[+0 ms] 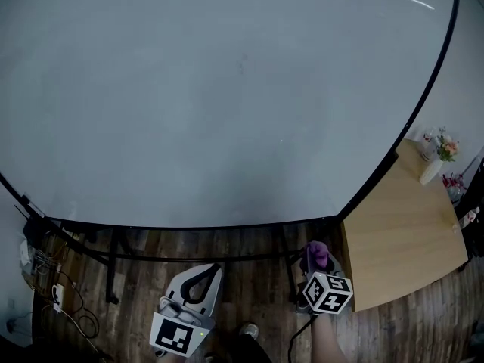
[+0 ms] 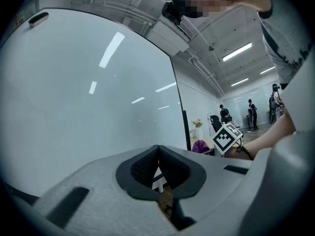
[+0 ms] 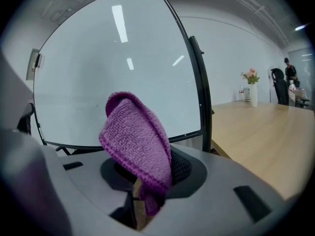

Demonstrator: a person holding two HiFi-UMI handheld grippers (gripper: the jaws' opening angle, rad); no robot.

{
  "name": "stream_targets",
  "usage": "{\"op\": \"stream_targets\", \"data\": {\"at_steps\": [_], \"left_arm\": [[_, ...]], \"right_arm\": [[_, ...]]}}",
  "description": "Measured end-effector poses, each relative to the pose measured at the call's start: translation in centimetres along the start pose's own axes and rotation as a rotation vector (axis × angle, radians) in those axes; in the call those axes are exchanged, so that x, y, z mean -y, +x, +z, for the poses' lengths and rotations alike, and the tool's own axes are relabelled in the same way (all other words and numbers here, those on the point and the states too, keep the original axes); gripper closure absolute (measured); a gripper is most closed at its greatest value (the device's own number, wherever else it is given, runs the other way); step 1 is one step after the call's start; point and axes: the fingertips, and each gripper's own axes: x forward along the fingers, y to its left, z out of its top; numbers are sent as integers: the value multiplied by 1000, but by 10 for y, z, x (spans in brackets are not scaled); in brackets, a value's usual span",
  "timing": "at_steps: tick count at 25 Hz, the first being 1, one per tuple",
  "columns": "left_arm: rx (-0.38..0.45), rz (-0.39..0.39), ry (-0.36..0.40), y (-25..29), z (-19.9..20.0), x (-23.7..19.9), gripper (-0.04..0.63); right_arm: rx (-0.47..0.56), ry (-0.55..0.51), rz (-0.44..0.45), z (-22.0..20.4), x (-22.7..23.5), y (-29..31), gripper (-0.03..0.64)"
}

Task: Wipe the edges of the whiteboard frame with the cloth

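Your right gripper is clamped on the cloth, near the whiteboard but clear of its frame. Your left gripper is closed with nothing in it.

**Figure: Inventory of the scene, counted by kind**

One whiteboard, set in one dark frame. One purple cloth. Two grippers: the left gripper and the right gripper. Two marker cubes, one per gripper: the left cube and the right cube. One wooden table, bearing one white vase of flowers. Three people in the far background.
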Motion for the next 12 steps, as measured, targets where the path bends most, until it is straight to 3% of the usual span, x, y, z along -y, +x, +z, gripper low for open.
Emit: {"op": "stream_targets", "data": {"at_steps": [12], "left_arm": [[39,77,2,-91,24,-6,578]], "right_arm": [[63,-71,112,5,-86,-81,500]]}}
